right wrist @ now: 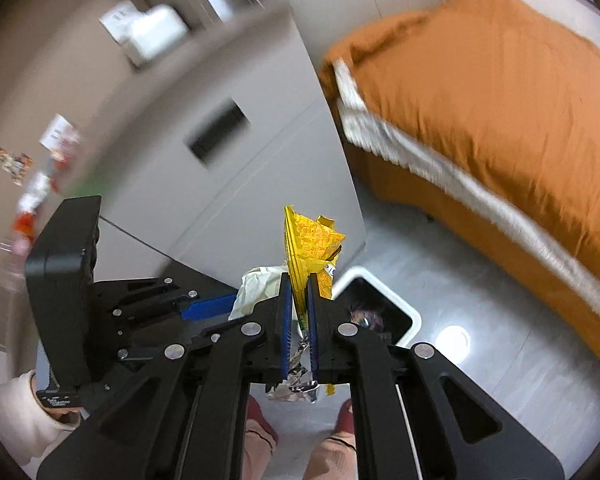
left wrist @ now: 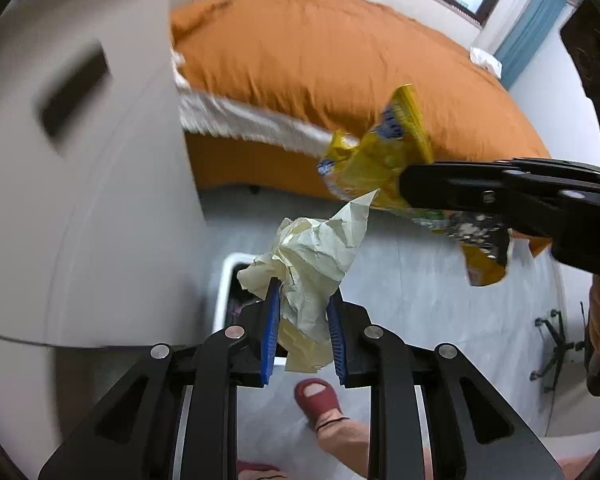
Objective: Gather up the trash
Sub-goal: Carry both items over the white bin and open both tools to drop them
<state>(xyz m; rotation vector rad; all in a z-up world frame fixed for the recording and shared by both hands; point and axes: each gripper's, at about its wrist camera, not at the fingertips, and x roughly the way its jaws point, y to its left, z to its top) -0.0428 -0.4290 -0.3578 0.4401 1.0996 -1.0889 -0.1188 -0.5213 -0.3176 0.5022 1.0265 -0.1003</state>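
Left gripper (left wrist: 303, 326) at lower centre of the left wrist view, blue-padded jaws part-closed and clamped on a crumpled pale-yellow paper wad (left wrist: 312, 268) — wad sticking up and out past the fingertips. Right gripper (right wrist: 299, 320) at lower centre of the right wrist view, blue pads nearly together, pinching a flattened yellow foil snack wrapper (right wrist: 310, 244); silver inner foil hanging below the pads. Same wrapper (left wrist: 384, 160) seen right of centre in the left view, held in the black right gripper entering from the right edge, just above and beside the paper wad. White-rimmed rectangular trash bin (left wrist: 224, 292) on the grey floor below the left gripper, dark inside with some contents — also lower centre-right in the right view (right wrist: 410, 316), partly hidden by the gripper. Orange-quilted bed (left wrist: 340, 60) filling upper centre. Grey cabinet with a dark recessed handle (left wrist: 74, 92) at left. Red slipper on a foot (left wrist: 318, 398) at bottom centre. Background blurred
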